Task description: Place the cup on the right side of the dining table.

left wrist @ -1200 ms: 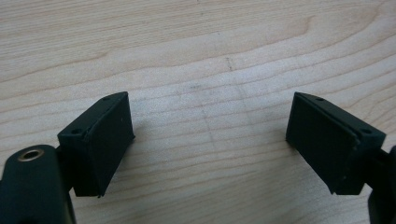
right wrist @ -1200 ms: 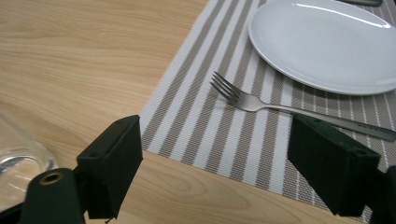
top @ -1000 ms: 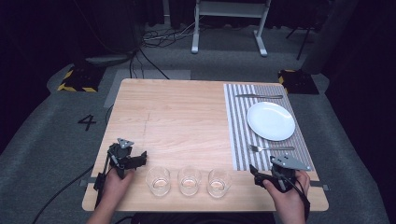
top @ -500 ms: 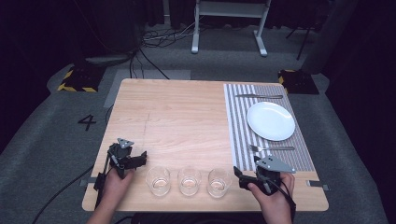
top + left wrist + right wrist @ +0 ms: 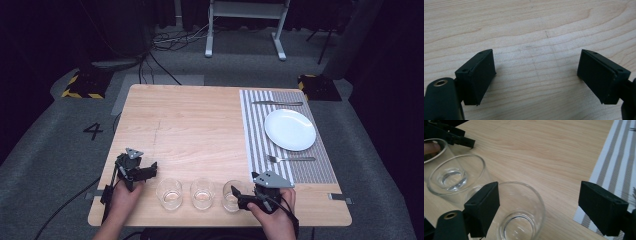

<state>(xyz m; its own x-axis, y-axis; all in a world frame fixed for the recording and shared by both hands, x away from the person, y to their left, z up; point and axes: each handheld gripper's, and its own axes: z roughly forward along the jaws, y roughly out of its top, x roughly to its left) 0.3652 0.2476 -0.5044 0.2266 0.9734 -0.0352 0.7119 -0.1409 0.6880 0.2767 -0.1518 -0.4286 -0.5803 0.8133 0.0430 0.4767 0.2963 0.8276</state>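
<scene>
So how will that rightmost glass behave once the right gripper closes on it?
The rightmost glass is probably rigid but fragile: thin clear walls. Its smooth surface may slip between the right gripper pads. Empty and upright on the table, it likely lifts lightly.

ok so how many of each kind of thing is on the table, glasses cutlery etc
glasses: 3, in a row at the near edge, left, middle, right
plates: 1, white plate
forks: 1, fork
knives: 1, knife
placemats: 1, striped placemat
total: 7
</scene>
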